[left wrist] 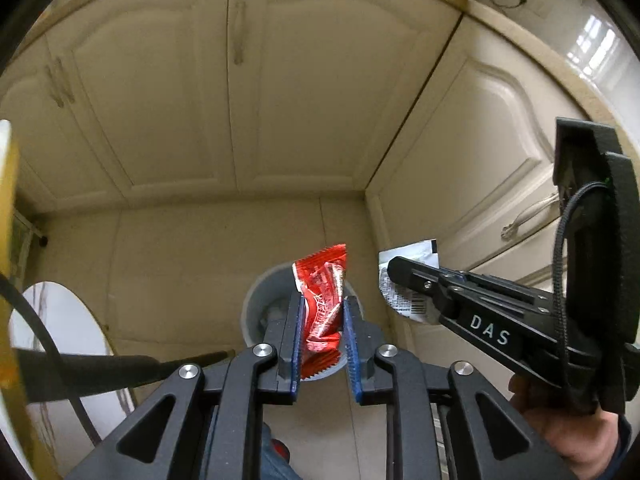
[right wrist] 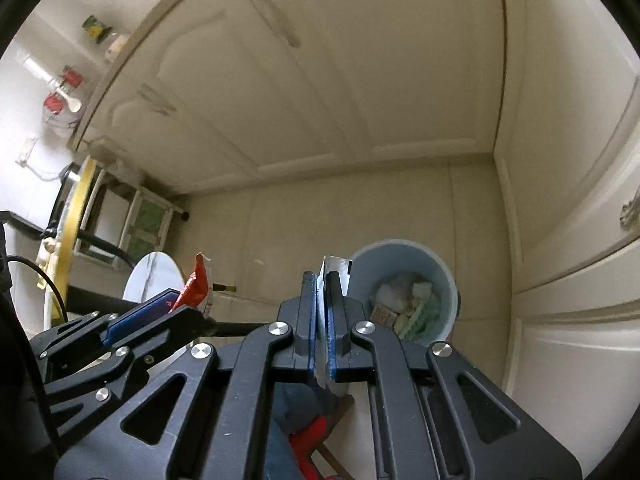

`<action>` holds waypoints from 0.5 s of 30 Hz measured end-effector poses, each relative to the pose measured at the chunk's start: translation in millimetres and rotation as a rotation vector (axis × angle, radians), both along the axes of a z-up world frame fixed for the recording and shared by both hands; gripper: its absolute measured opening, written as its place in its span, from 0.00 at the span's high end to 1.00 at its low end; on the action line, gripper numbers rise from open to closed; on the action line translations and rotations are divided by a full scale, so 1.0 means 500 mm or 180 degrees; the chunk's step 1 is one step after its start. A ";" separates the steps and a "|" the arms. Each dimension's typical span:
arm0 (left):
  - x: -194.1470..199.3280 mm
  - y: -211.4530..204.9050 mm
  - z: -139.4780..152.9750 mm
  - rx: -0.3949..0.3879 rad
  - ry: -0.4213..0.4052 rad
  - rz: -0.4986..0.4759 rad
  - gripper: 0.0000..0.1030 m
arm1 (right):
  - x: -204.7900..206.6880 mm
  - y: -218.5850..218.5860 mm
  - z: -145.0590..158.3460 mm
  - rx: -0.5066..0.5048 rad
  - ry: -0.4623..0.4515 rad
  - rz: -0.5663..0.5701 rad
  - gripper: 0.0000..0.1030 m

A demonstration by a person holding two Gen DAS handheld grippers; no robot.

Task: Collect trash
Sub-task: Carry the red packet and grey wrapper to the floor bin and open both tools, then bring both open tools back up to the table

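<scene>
Above the pale blue bin [right wrist: 404, 280] on the tiled floor [left wrist: 180, 280], the left tongs [left wrist: 322, 316] are nearly closed around a crumpled red wrapper [left wrist: 322, 300], directly over the bin's mouth; just beside, the right tongs [right wrist: 321, 292] are clamped tight on a flat white packet [left wrist: 404, 280], near the bin's rim, trash already inside

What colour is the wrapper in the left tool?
Red with white print; the wrapper shows best in the left wrist view, between the left tool.
</scene>
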State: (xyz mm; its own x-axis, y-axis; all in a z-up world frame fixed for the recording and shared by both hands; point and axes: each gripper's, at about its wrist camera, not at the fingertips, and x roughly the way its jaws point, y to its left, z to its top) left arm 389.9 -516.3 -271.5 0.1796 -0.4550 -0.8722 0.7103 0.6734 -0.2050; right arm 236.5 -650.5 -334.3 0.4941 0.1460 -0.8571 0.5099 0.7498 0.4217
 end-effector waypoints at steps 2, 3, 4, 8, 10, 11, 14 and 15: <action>0.011 -0.015 -0.013 0.0048 0.0033 -0.0019 0.83 | -0.005 -0.015 -0.013 0.0025 0.0019 -0.0038 0.92; 0.012 -0.023 -0.018 0.0069 0.0039 -0.0028 0.82 | -0.009 -0.019 -0.019 0.0028 0.0030 -0.0053 0.92; 0.012 -0.031 -0.023 0.0104 0.0038 -0.0037 0.80 | -0.009 -0.024 -0.023 0.0034 0.0035 -0.0063 0.91; 0.032 -0.067 -0.029 0.0156 0.0019 0.0019 0.61 | -0.011 -0.038 -0.035 0.0040 0.0068 -0.0116 0.80; 0.023 -0.073 -0.028 0.0152 0.0000 0.0044 0.44 | -0.019 -0.045 -0.033 0.0040 0.0056 -0.0165 0.68; 0.021 -0.076 -0.027 0.0149 -0.0009 0.0049 0.41 | -0.022 -0.049 -0.032 0.0041 0.0045 -0.0190 0.62; 0.026 -0.067 -0.021 0.0239 0.0057 -0.0001 0.28 | -0.033 -0.056 -0.026 0.0015 0.0024 -0.0261 0.46; 0.024 -0.068 -0.019 0.0233 0.0042 0.0019 0.24 | -0.036 -0.059 -0.024 0.0007 0.0022 -0.0279 0.32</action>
State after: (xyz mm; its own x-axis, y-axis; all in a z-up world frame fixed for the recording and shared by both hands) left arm 401.7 -550.4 -281.3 0.1703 -0.3888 -0.9055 0.7038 0.6911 -0.1644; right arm 218.4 -679.8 -346.1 0.4993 0.1044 -0.8601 0.5763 0.7013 0.4196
